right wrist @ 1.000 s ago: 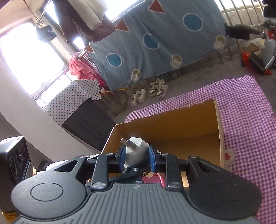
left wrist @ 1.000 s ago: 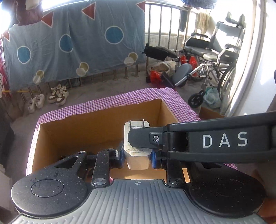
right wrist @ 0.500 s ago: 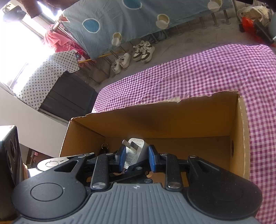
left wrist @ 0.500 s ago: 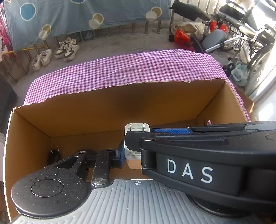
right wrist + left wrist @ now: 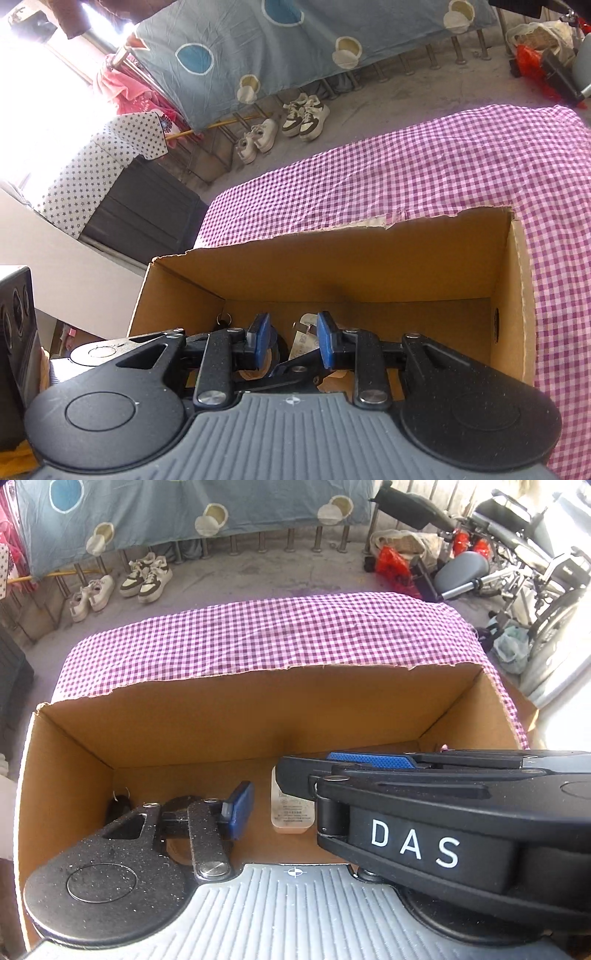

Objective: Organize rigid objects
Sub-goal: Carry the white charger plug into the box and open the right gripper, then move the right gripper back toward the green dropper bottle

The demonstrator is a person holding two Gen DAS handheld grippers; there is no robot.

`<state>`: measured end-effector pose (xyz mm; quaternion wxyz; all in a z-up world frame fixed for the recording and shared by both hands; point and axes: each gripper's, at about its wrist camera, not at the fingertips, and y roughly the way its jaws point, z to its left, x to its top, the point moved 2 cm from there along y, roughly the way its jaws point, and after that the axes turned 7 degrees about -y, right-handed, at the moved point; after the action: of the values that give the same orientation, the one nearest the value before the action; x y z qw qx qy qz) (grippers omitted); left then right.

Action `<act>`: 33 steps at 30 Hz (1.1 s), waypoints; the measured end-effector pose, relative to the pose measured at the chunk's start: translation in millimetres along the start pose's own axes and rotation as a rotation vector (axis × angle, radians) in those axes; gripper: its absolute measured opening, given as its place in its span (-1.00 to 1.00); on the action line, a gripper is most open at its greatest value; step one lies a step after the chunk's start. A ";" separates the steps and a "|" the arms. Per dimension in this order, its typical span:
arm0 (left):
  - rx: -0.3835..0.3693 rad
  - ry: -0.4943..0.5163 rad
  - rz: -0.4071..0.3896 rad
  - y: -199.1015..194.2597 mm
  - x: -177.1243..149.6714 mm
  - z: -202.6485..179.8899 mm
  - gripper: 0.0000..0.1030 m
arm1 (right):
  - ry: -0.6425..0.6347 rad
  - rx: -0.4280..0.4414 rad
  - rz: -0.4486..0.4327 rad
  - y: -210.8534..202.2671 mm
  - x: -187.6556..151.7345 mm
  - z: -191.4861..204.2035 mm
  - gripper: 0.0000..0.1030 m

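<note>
An open cardboard box (image 5: 221, 716) stands on a purple checked cloth (image 5: 277, 635). Both grippers reach down into it. A white charger (image 5: 291, 812) lies low in the box, partly hidden under the right gripper's fingers (image 5: 295, 779), which cross in from the right. My left gripper (image 5: 293, 808) has its jaws opening; its blue left pad (image 5: 240, 806) stands clear of the charger, and its other finger is hidden. In the right wrist view the charger (image 5: 304, 334) sits below and between the right gripper (image 5: 293, 339) pads, with a gap on its left side.
A dark key fob with a ring (image 5: 118, 805) lies in the box's left corner. The box walls (image 5: 369, 266) stand close around both grippers. Beyond the table are shoes (image 5: 147, 576) on the floor, a wheelchair (image 5: 535, 554) at the right and a dark cabinet (image 5: 140, 221) at the left.
Both grippers dipped deeper into the box. The left jaws have spread off the charger. The charger has sunk from between the right pads and now looks smaller and tilted.
</note>
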<state>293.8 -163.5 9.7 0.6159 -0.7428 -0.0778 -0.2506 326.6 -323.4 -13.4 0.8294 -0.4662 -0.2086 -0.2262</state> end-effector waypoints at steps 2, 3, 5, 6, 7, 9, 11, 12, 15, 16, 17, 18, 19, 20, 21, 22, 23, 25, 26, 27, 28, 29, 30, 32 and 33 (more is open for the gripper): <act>-0.010 0.012 -0.029 -16.9 -3.6 -2.6 0.26 | -0.008 0.004 -0.045 -20.9 -4.9 7.6 -0.39; -0.022 0.015 -0.047 -27.9 -7.1 -3.6 0.30 | -0.012 0.008 -0.076 -35.1 -8.3 12.9 -0.39; -0.045 0.029 -0.080 -49.2 -15.1 -4.3 0.37 | -0.030 0.026 -0.145 -68.7 -19.9 23.1 -0.40; -0.054 0.038 -0.098 -60.5 -20.0 -3.7 0.43 | -0.038 0.029 -0.177 -84.7 -26.1 28.5 -0.40; -0.062 0.050 -0.120 -72.3 -25.5 -3.3 0.45 | -0.047 0.034 -0.213 -101.8 -34.2 33.5 -0.40; -0.078 0.068 -0.157 -94.2 -37.7 0.1 0.52 | -0.065 0.046 -0.272 -132.0 -50.9 42.3 -0.40; -0.107 0.084 -0.206 -118.7 -54.3 6.3 0.60 | -0.083 0.052 -0.342 -166.0 -73.3 53.4 -0.40; -0.119 0.090 -0.233 -129.3 -63.6 9.5 0.65 | -0.089 0.054 -0.367 -177.7 -83.5 57.0 -0.40; -0.145 0.104 -0.315 -154.5 -93.8 21.0 0.74 | -0.109 0.061 -0.431 -208.1 -118.7 69.3 -0.40; -0.154 0.104 -0.334 -159.3 -103.6 24.9 0.76 | -0.116 0.063 -0.447 -215.0 -131.3 72.7 -0.40; -0.161 0.099 -0.352 -162.4 -113.1 27.9 0.77 | -0.122 0.065 -0.461 -218.9 -143.6 76.5 -0.40; -0.169 0.102 -0.368 -163.7 -124.5 29.7 0.78 | -0.125 0.066 -0.469 -220.0 -154.6 79.1 -0.40; -0.175 0.112 -0.377 -163.2 -135.9 31.2 0.78 | -0.127 0.066 -0.473 -217.6 -163.8 82.6 -0.40; -0.173 0.117 -0.392 -161.9 -148.2 33.3 0.78 | -0.126 0.061 -0.471 -213.9 -172.7 84.5 -0.40; -0.172 0.130 -0.408 -158.9 -159.7 33.5 0.78 | -0.125 0.054 -0.461 -207.8 -180.3 86.3 -0.40; -0.173 0.150 -0.415 -154.9 -170.1 32.9 0.78 | -0.126 0.048 -0.450 -200.1 -186.5 87.7 -0.40; -0.171 0.166 -0.420 -149.8 -180.2 31.2 0.78 | -0.126 0.042 -0.437 -192.1 -192.0 88.9 -0.40; -0.163 0.196 -0.425 -136.6 -196.2 27.8 0.77 | -0.137 0.024 -0.404 -173.9 -199.2 92.2 -0.40; -0.153 0.207 -0.426 -130.7 -201.4 26.3 0.76 | -0.141 0.012 -0.378 -161.9 -201.9 94.3 -0.40; -0.141 0.226 -0.419 -121.8 -205.5 23.0 0.72 | -0.147 0.002 -0.354 -150.4 -203.4 96.2 -0.40; -0.128 0.245 -0.414 -114.6 -212.8 23.2 0.67 | -0.155 -0.006 -0.334 -140.1 -203.2 97.4 -0.40; -0.119 0.261 -0.409 -107.9 -215.0 20.8 0.56 | -0.164 -0.015 -0.317 -130.6 -203.0 100.4 -0.40; -0.109 0.270 -0.402 -101.0 -215.2 19.1 0.47 | -0.173 -0.021 -0.302 -122.8 -201.8 102.3 -0.40; -0.098 0.267 -0.399 -91.7 -214.6 19.5 0.36 | -0.199 -0.034 -0.268 -106.0 -201.9 109.1 -0.40; -0.100 0.260 -0.404 -87.9 -212.6 19.9 0.30 | -0.215 -0.039 -0.254 -99.0 -204.8 113.1 -0.40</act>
<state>78.7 -83.3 -15.2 0.5208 -0.7032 -0.1323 -0.4656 88.9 -234.1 -6.1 0.7578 -0.4737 -0.3488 -0.2823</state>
